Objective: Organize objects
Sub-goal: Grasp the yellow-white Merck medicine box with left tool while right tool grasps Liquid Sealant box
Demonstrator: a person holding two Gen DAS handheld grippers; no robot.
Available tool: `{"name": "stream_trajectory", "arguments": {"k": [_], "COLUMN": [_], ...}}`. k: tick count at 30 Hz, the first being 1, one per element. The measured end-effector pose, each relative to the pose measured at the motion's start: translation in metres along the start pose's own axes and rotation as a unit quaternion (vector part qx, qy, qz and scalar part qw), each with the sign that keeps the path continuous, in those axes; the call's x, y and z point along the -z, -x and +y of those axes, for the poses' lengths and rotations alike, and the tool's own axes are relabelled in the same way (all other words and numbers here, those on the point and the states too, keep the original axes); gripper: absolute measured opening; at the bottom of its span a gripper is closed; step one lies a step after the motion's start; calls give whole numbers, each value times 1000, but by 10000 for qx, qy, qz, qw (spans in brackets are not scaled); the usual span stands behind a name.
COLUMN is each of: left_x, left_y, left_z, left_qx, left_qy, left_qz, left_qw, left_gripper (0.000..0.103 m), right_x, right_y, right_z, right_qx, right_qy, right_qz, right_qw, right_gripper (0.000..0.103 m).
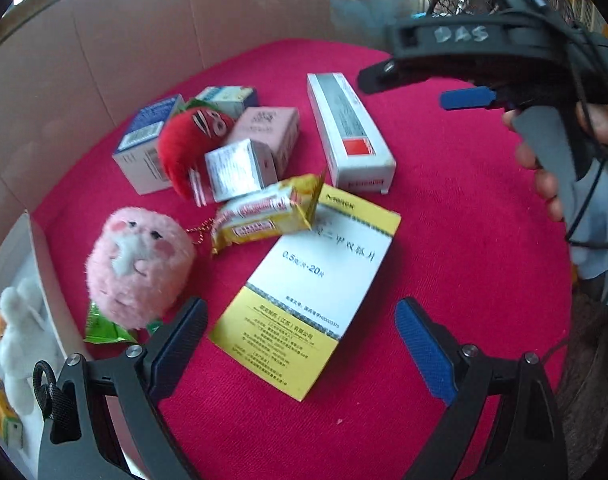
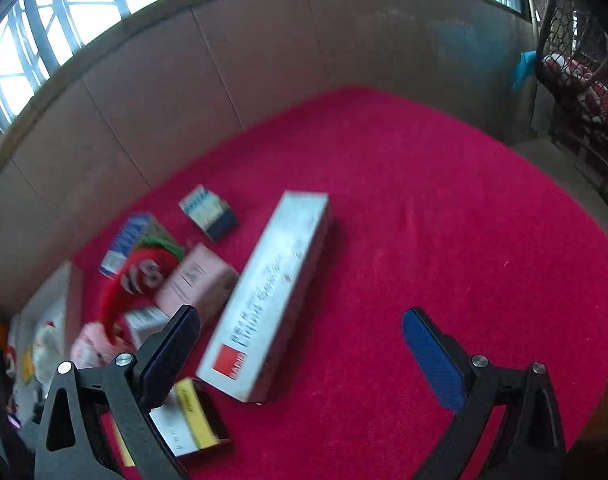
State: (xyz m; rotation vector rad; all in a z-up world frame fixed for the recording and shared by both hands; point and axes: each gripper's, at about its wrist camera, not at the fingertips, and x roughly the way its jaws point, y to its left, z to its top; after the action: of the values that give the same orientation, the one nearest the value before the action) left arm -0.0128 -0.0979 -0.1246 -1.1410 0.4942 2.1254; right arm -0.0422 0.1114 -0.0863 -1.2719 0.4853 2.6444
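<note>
A heap of objects lies on a red cloth. In the left wrist view I see a yellow-and-white medicine box, a long white box, a yellow snack packet, a pink plush, a red plush, a pink box and smaller boxes. My left gripper is open and empty just above the yellow-and-white box. My right gripper is open and empty, hovering by the near end of the long white box; it also shows in the left wrist view.
A brown cardboard wall runs round the back of the cloth. A white bin at the left holds a white plush. A green packet lies under the pink plush. A wire basket stands at the far right.
</note>
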Motion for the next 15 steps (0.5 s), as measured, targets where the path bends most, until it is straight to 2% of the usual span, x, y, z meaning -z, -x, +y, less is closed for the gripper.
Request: {"name": "stream_trajectory", "arguments": {"k": [3,5,9,12,15], "left_x": [-2,-5,-6,-5,-5], "left_y": [-8,-14,-20,-18,-14], "left_z": [2,4,-1,-8,-14], "left_qx": [33,67,77,69,161], "left_qy": [54,141,164,112,181], "left_qz": [22,57,100,81,84], "left_qw": [10000,9999,9998,9999,9997], "left_gripper": [95,94,85,79,79], "right_x": [7,10,10,14,16], "right_y": [-15,-23,-41,-36,-29], "right_z": [14,25,37,36,26], "right_qx": [30,97,305,234,199], "right_qy": [286,476,763,830,812], "right_qz": [115,166,285,288,288], "right_qw": [9995,9987,9962,9959,9961], "right_gripper": [92,90,82,75,69]}}
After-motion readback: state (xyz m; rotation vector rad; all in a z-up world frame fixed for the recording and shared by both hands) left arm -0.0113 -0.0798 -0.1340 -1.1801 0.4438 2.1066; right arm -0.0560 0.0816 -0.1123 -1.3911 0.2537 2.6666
